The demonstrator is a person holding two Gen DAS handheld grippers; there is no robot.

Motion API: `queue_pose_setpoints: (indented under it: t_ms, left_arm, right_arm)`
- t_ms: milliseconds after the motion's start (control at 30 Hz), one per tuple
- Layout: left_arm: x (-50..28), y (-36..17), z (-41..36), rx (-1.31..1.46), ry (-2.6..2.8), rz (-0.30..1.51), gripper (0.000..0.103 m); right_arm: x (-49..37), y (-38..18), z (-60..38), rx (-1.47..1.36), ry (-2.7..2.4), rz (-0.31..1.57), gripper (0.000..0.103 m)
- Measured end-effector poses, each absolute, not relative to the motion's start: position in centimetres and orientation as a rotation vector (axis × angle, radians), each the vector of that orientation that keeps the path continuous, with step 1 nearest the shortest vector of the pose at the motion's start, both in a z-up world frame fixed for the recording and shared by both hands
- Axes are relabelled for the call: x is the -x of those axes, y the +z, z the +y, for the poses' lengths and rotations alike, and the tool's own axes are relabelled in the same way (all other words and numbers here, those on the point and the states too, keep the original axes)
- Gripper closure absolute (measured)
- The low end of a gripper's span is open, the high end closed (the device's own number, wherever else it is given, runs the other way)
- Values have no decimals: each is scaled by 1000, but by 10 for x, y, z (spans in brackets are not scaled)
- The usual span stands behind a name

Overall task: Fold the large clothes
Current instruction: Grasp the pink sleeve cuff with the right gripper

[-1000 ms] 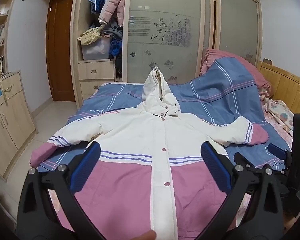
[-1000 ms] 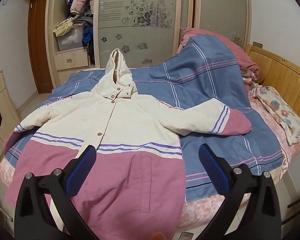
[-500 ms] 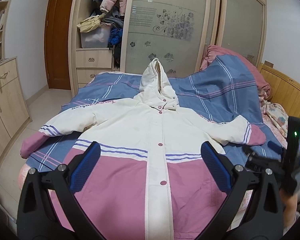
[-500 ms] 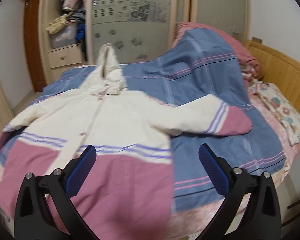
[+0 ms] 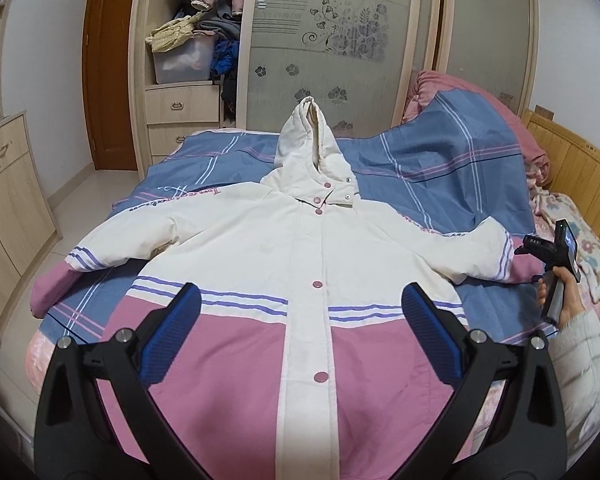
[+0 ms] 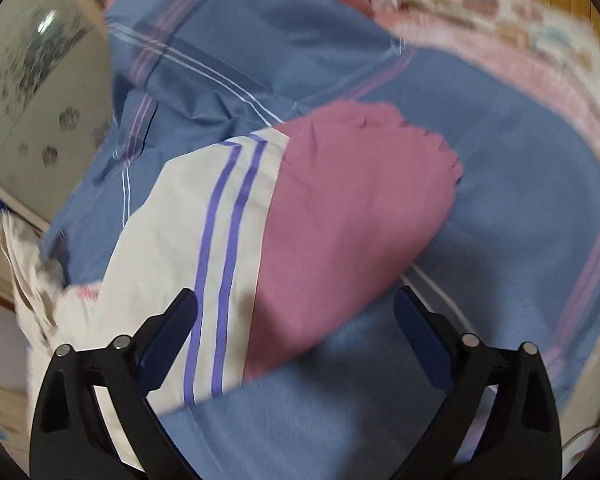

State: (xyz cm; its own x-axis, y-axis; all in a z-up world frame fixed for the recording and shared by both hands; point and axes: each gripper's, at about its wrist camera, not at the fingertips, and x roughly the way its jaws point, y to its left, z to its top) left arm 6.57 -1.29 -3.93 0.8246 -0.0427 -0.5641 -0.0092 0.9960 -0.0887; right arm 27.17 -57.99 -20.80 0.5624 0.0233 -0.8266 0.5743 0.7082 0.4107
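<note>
A cream and pink hooded jacket [image 5: 300,248] lies face up and spread flat on the bed, hood pointing away, sleeves out to both sides. My left gripper [image 5: 300,316] is open and empty above the jacket's pink hem. My right gripper [image 6: 296,316] is open and empty, just above the jacket's right sleeve [image 6: 300,216], whose pink cuff and purple stripes lie between the jaws. In the left wrist view the right gripper [image 5: 548,248] shows in a hand beside that sleeve's cuff [image 5: 520,268].
The bed has a blue plaid cover [image 5: 440,176] with a bunched pink quilt [image 5: 480,92] at the back right and a wooden headboard [image 5: 580,168] on the right. A wardrobe [image 5: 340,40] stands behind, a wooden cabinet [image 5: 8,200] at the left.
My right gripper has swung right and down from over the jacket's body to close above the right sleeve cuff. My left gripper has moved a little closer over the hem.
</note>
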Motion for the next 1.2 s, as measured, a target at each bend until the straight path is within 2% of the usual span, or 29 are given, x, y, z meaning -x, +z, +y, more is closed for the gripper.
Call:
queue_pose_setpoints:
  t_ms: [33,67,100,133,300,433,500,533,567,667,800,833,900,933,967,1067,1200]
  left_arm:
    - [-68,-41,-12,90,-12,607,2]
    - [-69,-43,-11,93,-7,612,2]
    - [-71,-45,-9,99,-2,620,2]
    - [-73,-47,-7,104,6,627,2]
    - [-78,-56,0,101,35,646,2]
    - [-84,-65,3,130,30,666,2]
    - [-88,-70,0,138,14,684,2]
    - [-88,-72,-2,141,4,689,2]
    - [-88,-73,-4,146,-11,692,2]
    - [-81,-72,-10,128,-27,695,2]
    - [-71,-68,-1,124,4,686,2]
    - [-70,-67,2,134,12,685,2]
    - [-67,-67,10,150,30,687,2]
    - [-67,-67,14,153,40,689,2]
    - [-66,-68,18,154,53,691,2]
    - [-68,-71,27,166,72,695,2]
    - [-72,-77,33,179,74,704,2]
  right_arm:
    - [-280,-214,-584,-761,-347,944,32]
    - [-289,-217,-584,-775,-311,944,58]
    - [-293,-214,-581,-765,-296,937,76]
    - [-297,-207,-579,-745,-276,919,103]
    - [-256,-133,-572,-463,-465,730,103]
    - [-211,-131,-585,-400,-466,755,103]
    - [-208,-142,-587,-465,-370,808,75]
    - [-207,-148,-588,-511,-329,818,30]
    - [-208,-151,-586,-545,-302,812,4]
    - [-227,-168,-581,-653,-193,812,4]
    - [-282,-211,-580,-730,-204,946,5]
    - [-291,-220,-579,-730,-239,971,14]
    - [-298,-229,-581,-747,-293,982,45]
    - [-297,-228,-585,-773,-304,965,81]
    - [-294,-225,-590,-805,-290,941,100]
    - [-262,-187,-605,-778,-297,764,102]
    - [-205,-157,-599,-679,-328,680,103]
